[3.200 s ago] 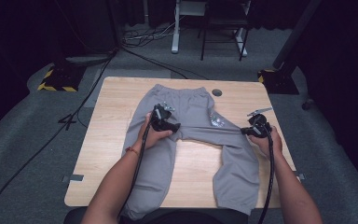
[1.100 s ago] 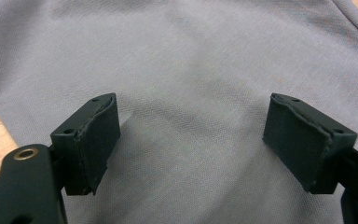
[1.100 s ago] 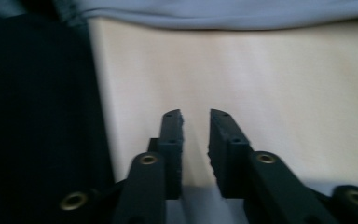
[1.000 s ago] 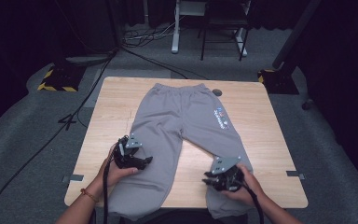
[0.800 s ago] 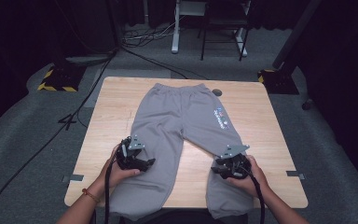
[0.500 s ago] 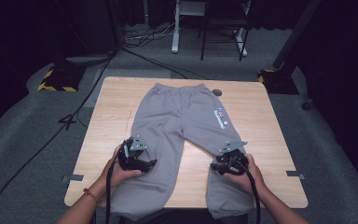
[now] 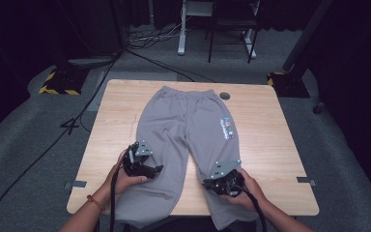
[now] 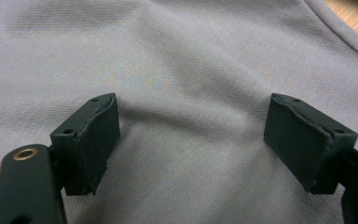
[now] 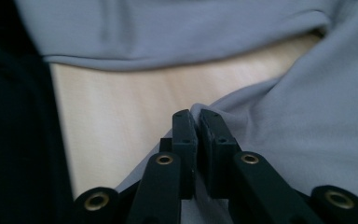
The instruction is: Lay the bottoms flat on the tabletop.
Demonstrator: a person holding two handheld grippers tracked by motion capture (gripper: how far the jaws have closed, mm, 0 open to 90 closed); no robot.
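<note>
- One pair of grey sweatpants (image 7: 188, 125) lay flat on the wooden table (image 7: 270, 125), waistband at the far edge and both legs running toward the person, the cuffs hanging over the near edge.
- One small printed patch (image 7: 227, 128) sat on the leg at the right of the high view; its writing was too small to read.
- One dark round grommet (image 7: 225, 95) was set in the tabletop just beside the waistband's right corner.
- Beyond the table stood white desk legs (image 7: 181, 29), with loose cables (image 7: 140, 46) on the grey floor and one yellow-and-black striped block (image 7: 60, 82) off the far left corner.
- The left gripper (image 8: 191, 140) rested on the left leg with its jaws spread wide, the fabric lying flat and unpinched between the pads.
- The right gripper (image 9: 196, 122) had just been closing its jaws and pinched the inner edge of the right leg, with bare wood showing beside the fold.
- Two hands held the two grippers, and nothing blocked either of them.
</note>
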